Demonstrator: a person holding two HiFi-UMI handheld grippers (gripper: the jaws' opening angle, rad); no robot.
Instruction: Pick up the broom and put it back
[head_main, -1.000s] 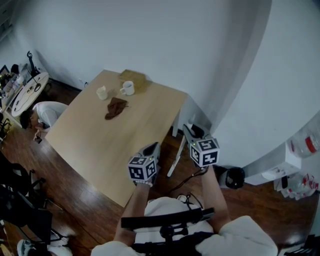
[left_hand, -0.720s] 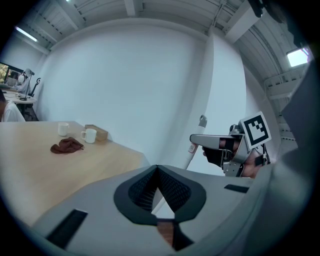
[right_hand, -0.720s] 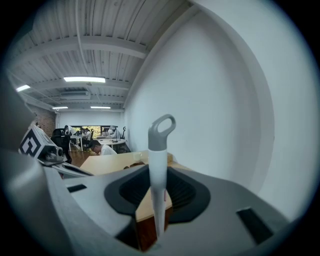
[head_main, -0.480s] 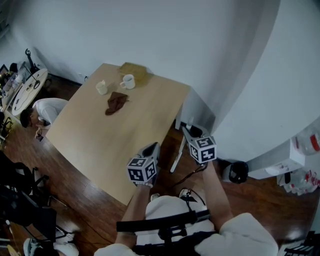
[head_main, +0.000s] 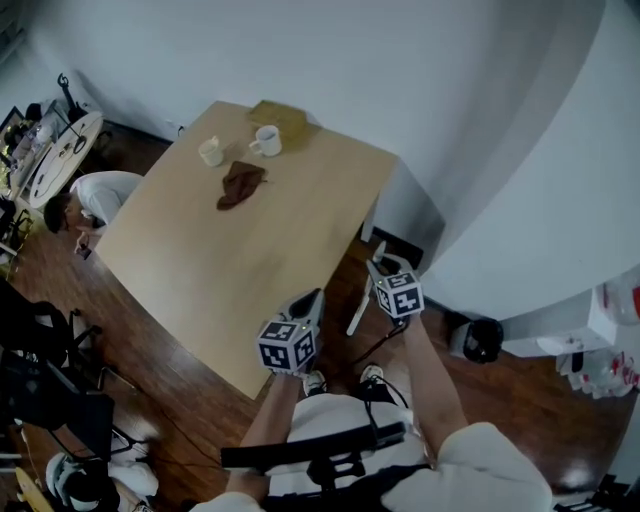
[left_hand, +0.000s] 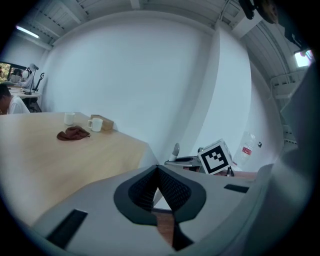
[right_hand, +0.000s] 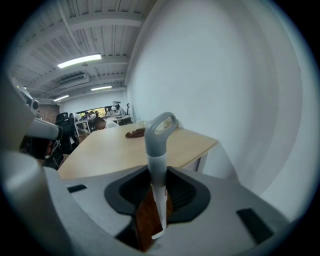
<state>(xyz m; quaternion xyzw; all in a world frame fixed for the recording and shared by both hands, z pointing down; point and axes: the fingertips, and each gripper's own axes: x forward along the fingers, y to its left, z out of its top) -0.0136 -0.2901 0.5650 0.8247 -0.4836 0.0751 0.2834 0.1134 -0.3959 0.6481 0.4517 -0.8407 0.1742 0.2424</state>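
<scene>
Pinching the broom (right_hand: 158, 145) by its handle, the right gripper (right_hand: 159, 187) seems mid-carry, left gripper (left_hand: 159, 176) closed and empty; next, the broom likely needs standing against the wall (head_main: 420, 110).

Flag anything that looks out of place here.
A brown cloth lies crumpled on the table near two mugs. The broom slants beside the table's corner, its handle in the right gripper; nothing looks spilled or broken.

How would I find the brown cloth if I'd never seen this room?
Look at the big pale wooden table beside the white wall. At its far end stand a cream mug, a white mug and a tan box, and the cloth lies just in front of them. It alone is dark brown, soft and crumpled.
</scene>
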